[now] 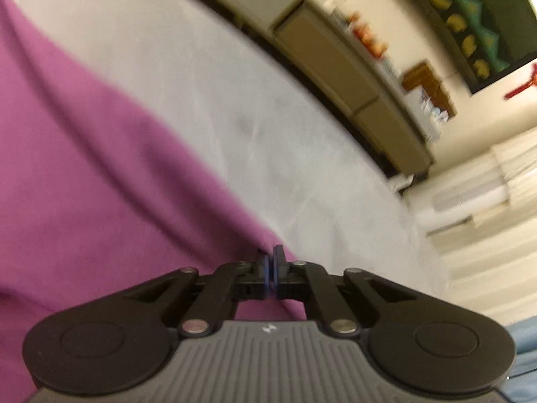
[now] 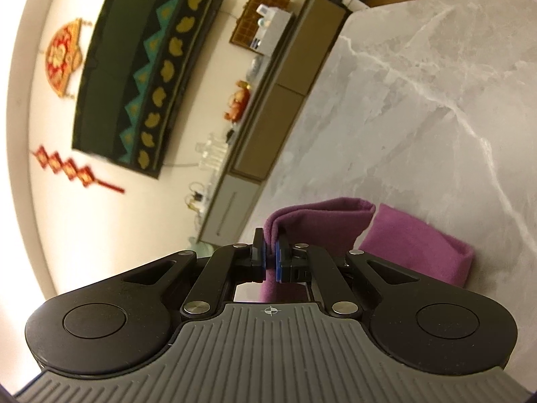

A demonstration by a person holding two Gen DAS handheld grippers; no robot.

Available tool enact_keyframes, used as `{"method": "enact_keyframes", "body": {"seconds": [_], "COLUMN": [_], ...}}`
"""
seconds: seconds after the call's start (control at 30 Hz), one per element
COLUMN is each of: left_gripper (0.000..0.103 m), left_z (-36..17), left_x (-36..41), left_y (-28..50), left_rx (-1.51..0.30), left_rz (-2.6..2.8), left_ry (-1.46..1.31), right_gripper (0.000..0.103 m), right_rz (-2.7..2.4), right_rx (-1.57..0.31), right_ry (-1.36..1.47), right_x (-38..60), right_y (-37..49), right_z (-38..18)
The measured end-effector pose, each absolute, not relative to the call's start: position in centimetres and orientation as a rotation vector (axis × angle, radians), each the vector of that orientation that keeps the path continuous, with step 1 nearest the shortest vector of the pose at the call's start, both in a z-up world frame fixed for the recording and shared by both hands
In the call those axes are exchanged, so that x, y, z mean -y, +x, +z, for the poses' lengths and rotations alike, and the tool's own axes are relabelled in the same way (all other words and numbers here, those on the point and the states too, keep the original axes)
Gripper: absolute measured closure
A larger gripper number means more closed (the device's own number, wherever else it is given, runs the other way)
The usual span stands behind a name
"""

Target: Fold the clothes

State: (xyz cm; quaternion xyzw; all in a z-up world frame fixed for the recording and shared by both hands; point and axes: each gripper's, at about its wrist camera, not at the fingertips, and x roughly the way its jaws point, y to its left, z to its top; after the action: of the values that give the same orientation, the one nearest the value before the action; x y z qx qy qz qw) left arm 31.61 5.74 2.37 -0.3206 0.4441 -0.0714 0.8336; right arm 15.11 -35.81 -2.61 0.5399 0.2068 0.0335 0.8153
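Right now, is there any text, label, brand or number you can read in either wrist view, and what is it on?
No readable words or numbers.
Right gripper body: only a crosshair mark, no letters.
Left gripper body: a small emblem, too blurred to read.
Boxes on the sideboard: print too small to read.

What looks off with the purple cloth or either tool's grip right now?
Nothing stands out. The right tool is shut on a doubled fold of the purple cloth above the marble table. The left tool is shut at the cloth's edge; whether it pinches fabric I cannot tell.
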Motion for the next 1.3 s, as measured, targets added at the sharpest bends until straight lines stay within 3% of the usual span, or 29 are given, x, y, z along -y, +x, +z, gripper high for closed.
{"method": "enact_keyframes", "body": {"seconds": [0.2, 0.33, 0.5, 0.63, 0.7, 0.87, 1.1, 1.3], "left_gripper": [0.101, 0.101, 0.101, 0.101, 0.101, 0.101, 0.101, 0.101], "left_z": [4.2, -1.3, -0.6, 3.3, 2.2, -3.5, 1.6, -2.5], "left_x": [-9.8, -11.3, -11.9, -10.4, -9.0, -7.2, -4.7, -2.4], "left_y": [17.7, 11.6, 12.4, 10.9, 9.7, 10.1, 9.3, 10.6], "left_rx": [-0.806, -0.913, -0.84, -0.753, -0.797, -0.918, -0.8, -0.913], "left_rz": [-0.204, -0.155, -0.182, -0.28, -0.289, -0.252, -0.339, -0.309], "left_ry": [-0.67, -0.691, -0.699, -0.633, -0.568, -0.565, -0.421, -0.398], "right_gripper": [0.1, 0.1, 0.1, 0.1, 0.1, 0.1, 0.1, 0.1], "right_rz": [0.179, 0.056, 0.02, 0.06, 0.033, -0.104, -0.055, -0.171], "right_rx": [-0.49, -0.685, -0.731, -0.588, -0.573, -0.746, -0.555, -0.73], "right_ry": [1.039, 1.008, 0.927, 0.872, 0.806, 0.74, 0.721, 0.703], "right_x": [35.5, 35.1, 34.1, 34.5, 34.8, 35.9, 36.8, 37.8], "right_y": [14.3, 13.7, 13.5, 12.1, 11.3, 12.7, 10.0, 11.0], "right_z": [-2.1, -5.4, -6.2, -3.5, -2.7, -6.0, -1.7, -5.3]}}
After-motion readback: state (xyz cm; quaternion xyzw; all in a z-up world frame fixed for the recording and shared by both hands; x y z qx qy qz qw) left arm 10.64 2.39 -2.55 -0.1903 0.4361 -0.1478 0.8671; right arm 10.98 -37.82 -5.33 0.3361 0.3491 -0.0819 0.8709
